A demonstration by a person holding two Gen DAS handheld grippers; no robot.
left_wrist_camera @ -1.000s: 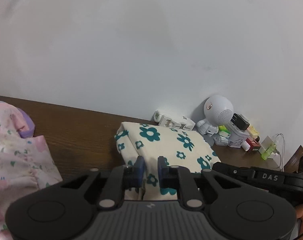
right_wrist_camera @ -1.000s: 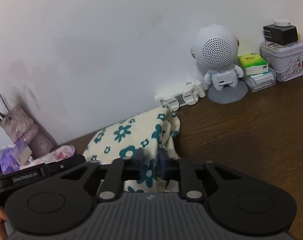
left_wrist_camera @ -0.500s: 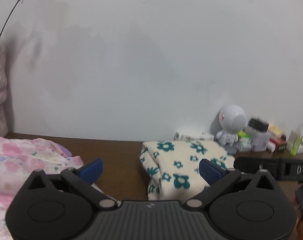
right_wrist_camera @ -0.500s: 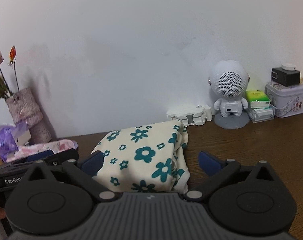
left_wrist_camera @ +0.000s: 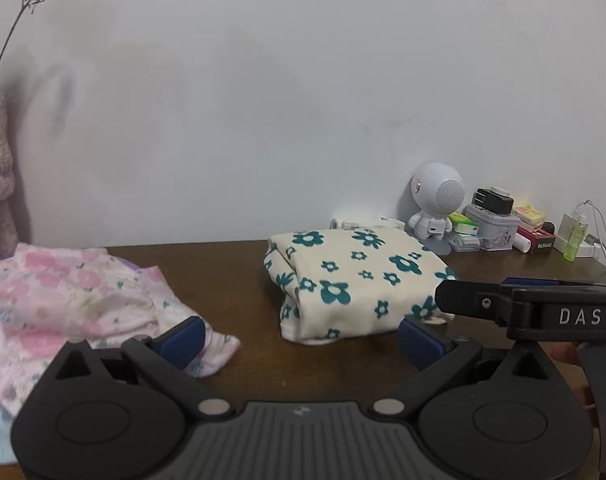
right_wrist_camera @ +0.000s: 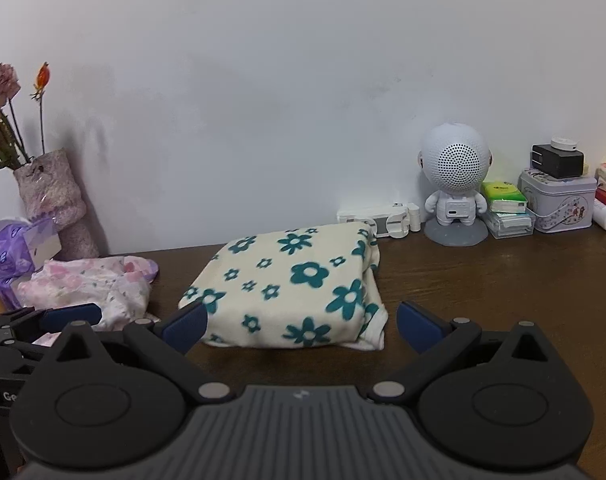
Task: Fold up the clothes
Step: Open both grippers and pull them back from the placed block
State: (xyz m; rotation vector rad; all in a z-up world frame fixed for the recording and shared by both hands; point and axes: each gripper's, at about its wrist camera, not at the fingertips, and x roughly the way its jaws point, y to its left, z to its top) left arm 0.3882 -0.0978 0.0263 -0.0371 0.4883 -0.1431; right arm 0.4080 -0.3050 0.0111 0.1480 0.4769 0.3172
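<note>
Floral garment [right_wrist_camera: 291,292] lies folded on worktop [right_wrist_camera: 483,280] near wall, both tongs, left [left_wrist_camera: 301,336] and right [right_wrist_camera: 301,326], spread wide and empty; pink clothes [left_wrist_camera: 63,292] at left apparently unfolded, likely next.

Bare tabletop [right_wrist_camera: 483,292] lies open at 3 o'clock of the folded floral garment [right_wrist_camera: 291,288]; pink clothes [right_wrist_camera: 91,284] crowd its 9 o'clock side, and the robot speaker [right_wrist_camera: 455,184] and tin [right_wrist_camera: 559,200] block the wall edge at 1 o'clock.
</note>
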